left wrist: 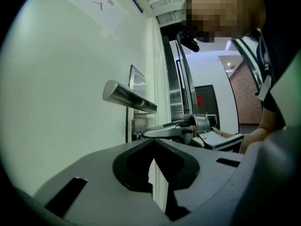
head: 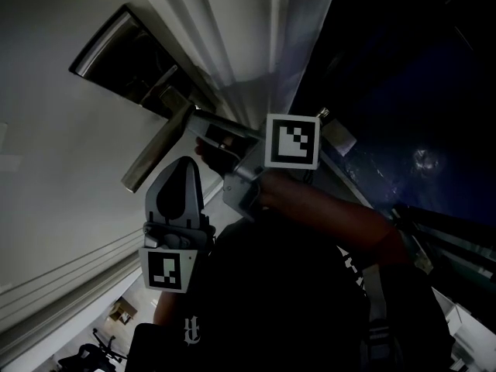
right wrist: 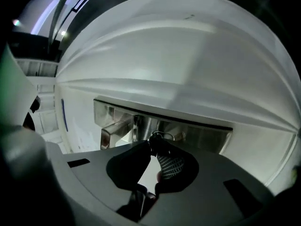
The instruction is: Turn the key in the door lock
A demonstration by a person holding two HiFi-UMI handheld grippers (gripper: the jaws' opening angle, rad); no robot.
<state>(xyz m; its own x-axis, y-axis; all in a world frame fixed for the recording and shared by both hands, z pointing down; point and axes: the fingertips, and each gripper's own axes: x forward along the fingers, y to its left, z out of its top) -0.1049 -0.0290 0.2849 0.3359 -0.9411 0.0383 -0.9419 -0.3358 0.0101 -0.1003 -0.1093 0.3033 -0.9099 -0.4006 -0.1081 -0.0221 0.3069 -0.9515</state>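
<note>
Two hand-held grippers are at one white door (head: 62, 130). The right hand-held gripper (right wrist: 153, 146) points at the steel lock plate (right wrist: 202, 134), and its jaw tips are closed on the single key (right wrist: 155, 138), which sits in the plate just beside the one lever handle (right wrist: 115, 128). The left hand-held gripper (left wrist: 153, 143) hangs below the handle, well clear of the key, with its jaws together and nothing between them. Two marker cubes show, one on each hand-held gripper.

The grey plastic left gripper (left wrist: 152, 142) points level, jaws together and empty, while the grey plastic right gripper (right wrist: 153, 147) pinches a small dark key (right wrist: 154, 139).
</note>
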